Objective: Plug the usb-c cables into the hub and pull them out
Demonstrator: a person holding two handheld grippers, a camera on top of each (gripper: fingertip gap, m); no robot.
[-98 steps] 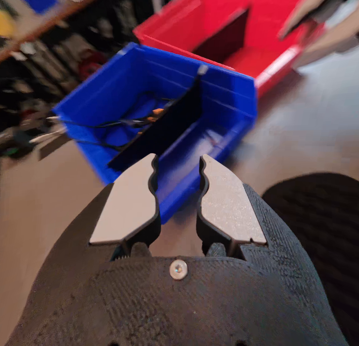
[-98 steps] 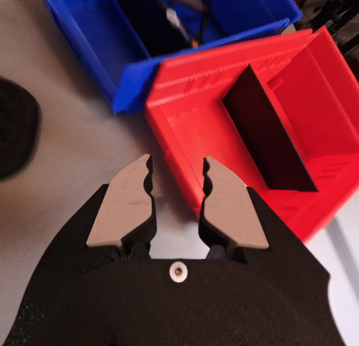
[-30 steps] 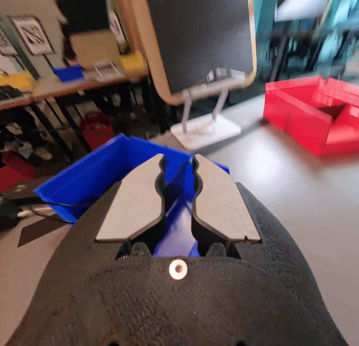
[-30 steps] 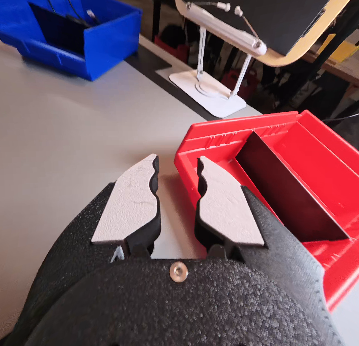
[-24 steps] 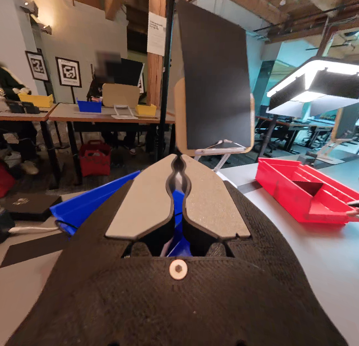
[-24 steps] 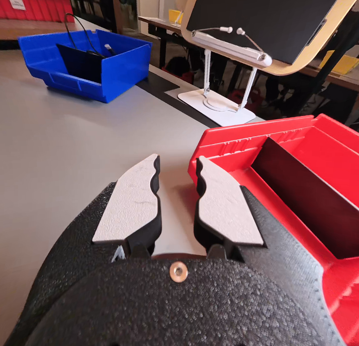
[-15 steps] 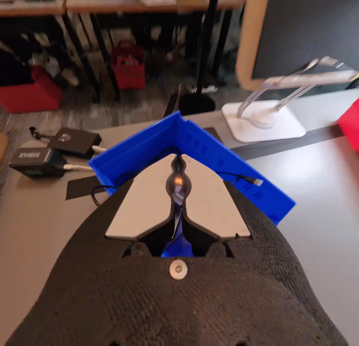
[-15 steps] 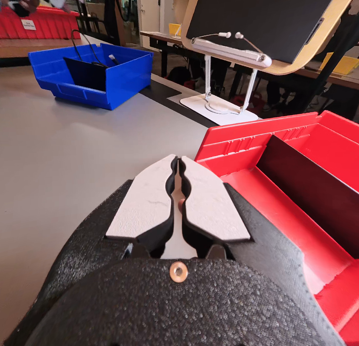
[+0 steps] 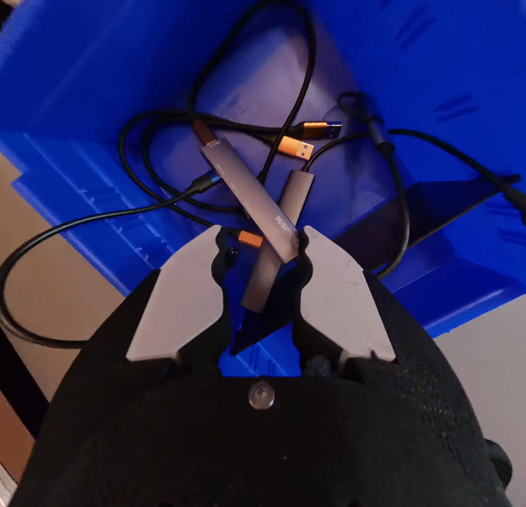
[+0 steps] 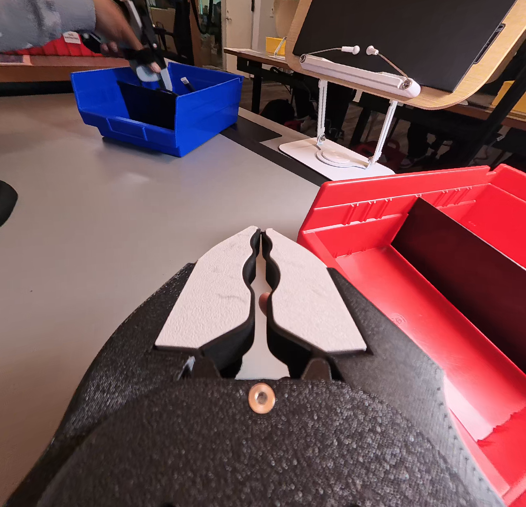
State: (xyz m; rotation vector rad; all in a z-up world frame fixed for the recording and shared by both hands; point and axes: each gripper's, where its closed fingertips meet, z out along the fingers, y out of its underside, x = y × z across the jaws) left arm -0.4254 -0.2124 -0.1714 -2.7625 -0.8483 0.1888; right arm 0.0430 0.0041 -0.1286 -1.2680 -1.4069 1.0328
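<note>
In the left wrist view my left gripper (image 9: 260, 234) is open and low inside the blue bin (image 9: 85, 66). Two slim grey hubs lie crossed on the bin floor. The end of the upper hub (image 9: 247, 197) sits between my fingertips; the lower hub (image 9: 260, 282) runs under it. Black cables (image 9: 307, 66) coil around them, with two orange USB-A plugs (image 9: 296, 148) and a small orange plug (image 9: 250, 238) near my left fingertip. My right gripper (image 10: 260, 231) is shut and empty, above the grey table (image 10: 113, 222) beside the red bin (image 10: 355, 208).
A black divider (image 9: 398, 225) stands in the blue bin. In the right wrist view the blue bin (image 10: 199, 114) is far left with a person's hand and the left gripper (image 10: 148, 63) in it. A dark board on a white stand (image 10: 336, 157) stands at the table's back edge. Spacing between my two grippers at the tips: around 50 cm. The right gripper is farther from the small orange plug (image 9: 250, 238), some 55 cm, than the left, some 5 cm.
My left gripper has tipped down into the blue bin and opened from shut. The right gripper stays shut beside the red bin.
</note>
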